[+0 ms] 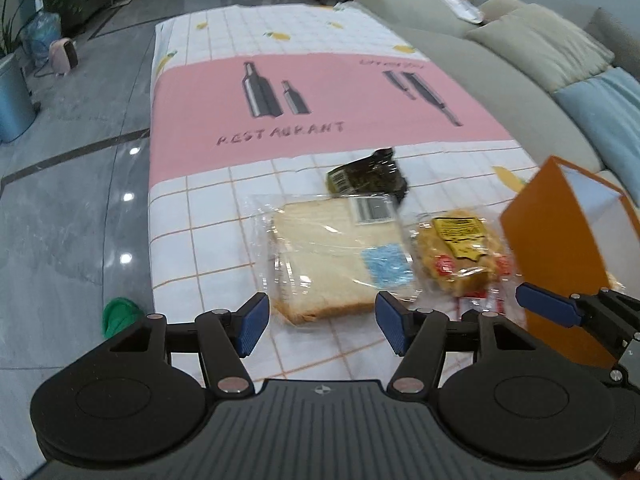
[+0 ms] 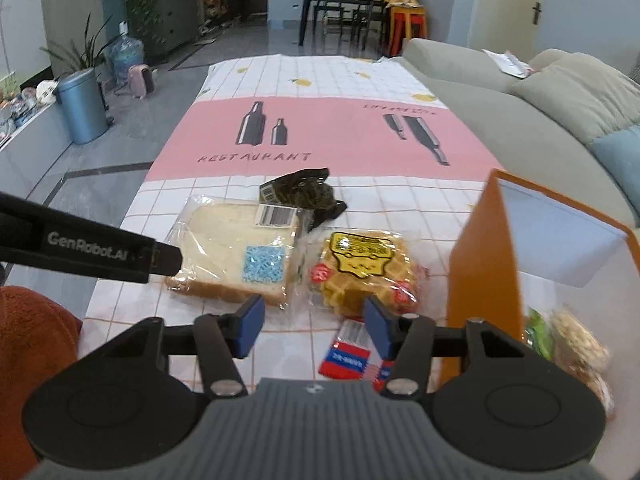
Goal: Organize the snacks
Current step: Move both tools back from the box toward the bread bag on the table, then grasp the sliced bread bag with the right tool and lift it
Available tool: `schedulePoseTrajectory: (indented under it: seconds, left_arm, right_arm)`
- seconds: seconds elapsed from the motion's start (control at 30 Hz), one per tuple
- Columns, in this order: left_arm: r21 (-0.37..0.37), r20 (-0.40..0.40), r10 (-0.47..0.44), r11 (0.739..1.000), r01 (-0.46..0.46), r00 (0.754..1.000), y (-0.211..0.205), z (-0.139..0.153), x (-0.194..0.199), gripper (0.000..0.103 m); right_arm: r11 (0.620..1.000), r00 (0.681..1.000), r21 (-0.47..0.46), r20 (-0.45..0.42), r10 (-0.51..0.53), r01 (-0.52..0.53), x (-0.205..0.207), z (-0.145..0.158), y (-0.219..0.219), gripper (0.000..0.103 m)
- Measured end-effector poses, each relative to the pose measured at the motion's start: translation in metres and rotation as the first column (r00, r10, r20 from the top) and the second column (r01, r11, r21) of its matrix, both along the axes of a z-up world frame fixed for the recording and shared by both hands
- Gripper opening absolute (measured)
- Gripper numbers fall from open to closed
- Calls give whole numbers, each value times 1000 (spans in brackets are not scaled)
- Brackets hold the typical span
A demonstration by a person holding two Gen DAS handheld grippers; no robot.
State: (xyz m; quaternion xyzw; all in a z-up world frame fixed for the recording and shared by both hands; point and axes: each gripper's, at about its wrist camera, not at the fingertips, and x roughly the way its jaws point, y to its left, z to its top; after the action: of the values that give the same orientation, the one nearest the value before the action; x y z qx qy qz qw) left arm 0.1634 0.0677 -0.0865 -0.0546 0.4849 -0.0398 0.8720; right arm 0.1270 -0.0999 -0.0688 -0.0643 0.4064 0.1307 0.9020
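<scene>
A bagged slice of white bread (image 1: 340, 256) (image 2: 236, 252) lies on the tablecloth. To its right is a wrapped waffle (image 1: 460, 256) (image 2: 364, 276) with a yellow label. Behind them lies a dark green snack packet (image 1: 368, 176) (image 2: 300, 196). A red and blue packet (image 2: 348, 356) lies in front of the waffle. An orange box (image 1: 560, 248) (image 2: 488, 256) stands open at the right and holds several snacks (image 2: 568, 340). My left gripper (image 1: 320, 326) is open and empty just before the bread. My right gripper (image 2: 314, 326) is open and empty above the red and blue packet.
The cloth-covered table (image 1: 320, 80) (image 2: 320, 128) runs away from me, with a pink band in its middle. A grey sofa (image 1: 500, 64) (image 2: 520, 112) borders its right side. Tiled floor lies to the left, with a blue bin (image 2: 82, 108).
</scene>
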Motion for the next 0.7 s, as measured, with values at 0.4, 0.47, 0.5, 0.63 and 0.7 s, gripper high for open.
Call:
schedulePoseTrajectory:
  seconds: [0.4,0.47,0.5,0.63,0.7]
  left_arm:
    - [1,-68,100,995,-100,993,27,-32,28,34]
    - [0,-82,106,994,-106,991,28,-38,29,33]
    - [-11,-84,105,994,-106,991,29,-39,29,33]
    - [-10,-85,89,996,-90,992,26,-42,30,33]
    - [-1,-84,85,996,-86,993,25,-43,31,33]
  right_arm:
    - [997,997,73,-65,41,-36,46,-25,36,56]
    - [997,997,68,-65,34,-29,53,-31,39,56]
    - [997,997,71,-73,25,-20,57,-35,40,56]
    - [993,992,114,-128,-16,30,71,-50,36,57]
    - [986,988,160,-148,-32,56,76,-56,33,60]
